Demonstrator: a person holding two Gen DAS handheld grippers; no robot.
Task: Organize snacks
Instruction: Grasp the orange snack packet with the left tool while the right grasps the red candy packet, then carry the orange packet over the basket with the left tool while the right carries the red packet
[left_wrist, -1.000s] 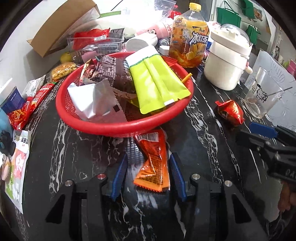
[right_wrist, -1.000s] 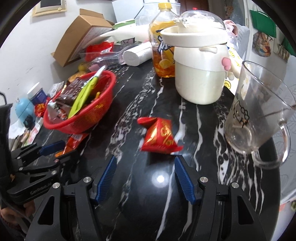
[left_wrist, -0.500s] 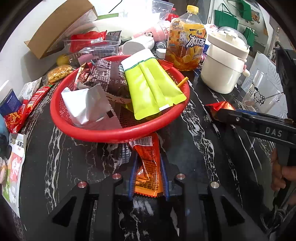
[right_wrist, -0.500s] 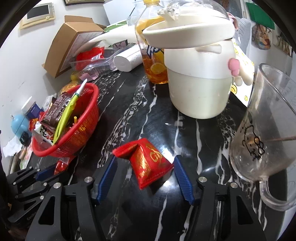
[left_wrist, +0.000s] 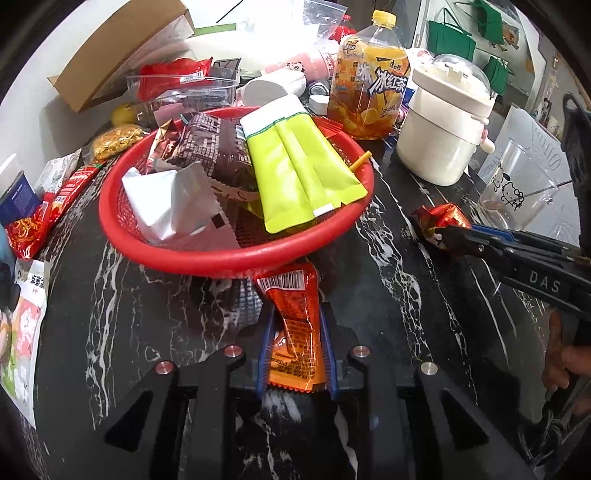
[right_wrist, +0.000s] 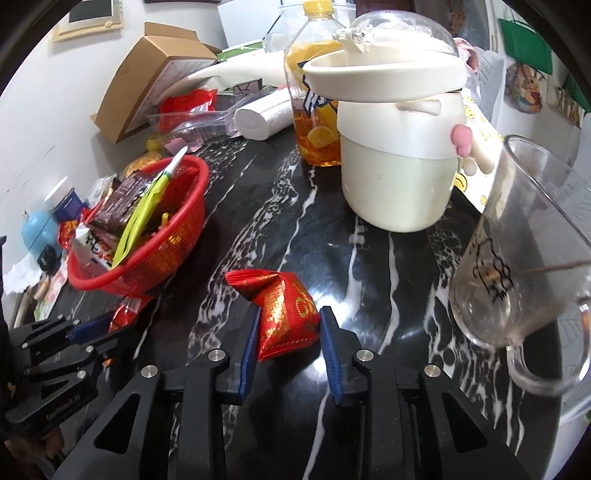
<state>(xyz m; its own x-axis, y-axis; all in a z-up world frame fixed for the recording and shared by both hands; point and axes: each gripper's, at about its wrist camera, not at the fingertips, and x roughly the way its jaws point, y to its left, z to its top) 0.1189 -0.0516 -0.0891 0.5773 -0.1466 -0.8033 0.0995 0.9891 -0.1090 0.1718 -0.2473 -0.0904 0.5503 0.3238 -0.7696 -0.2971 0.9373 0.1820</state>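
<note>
A red basket (left_wrist: 229, 258) holds several snack packs, among them a lime-green pouch (left_wrist: 299, 170), a brown pack and a white wrapper. It also shows in the right wrist view (right_wrist: 147, 258). My left gripper (left_wrist: 295, 325) is shut on an orange snack packet (left_wrist: 295, 332) lying on the black marble table just in front of the basket. My right gripper (right_wrist: 288, 325) is shut on a red and gold snack packet (right_wrist: 284, 314) on the table; that packet shows in the left wrist view (left_wrist: 443, 218) right of the basket.
A white lidded pot (right_wrist: 399, 158), an iced-tea bottle (left_wrist: 369, 85) and a glass mug (right_wrist: 517, 258) stand behind and right. A cardboard box (left_wrist: 122, 55), plastic trays and loose packets (left_wrist: 40, 218) crowd the back and left.
Both grippers moved forward and closed: the left on the orange packet, the right on the red and gold packet, which were between open fingers a second ago.
</note>
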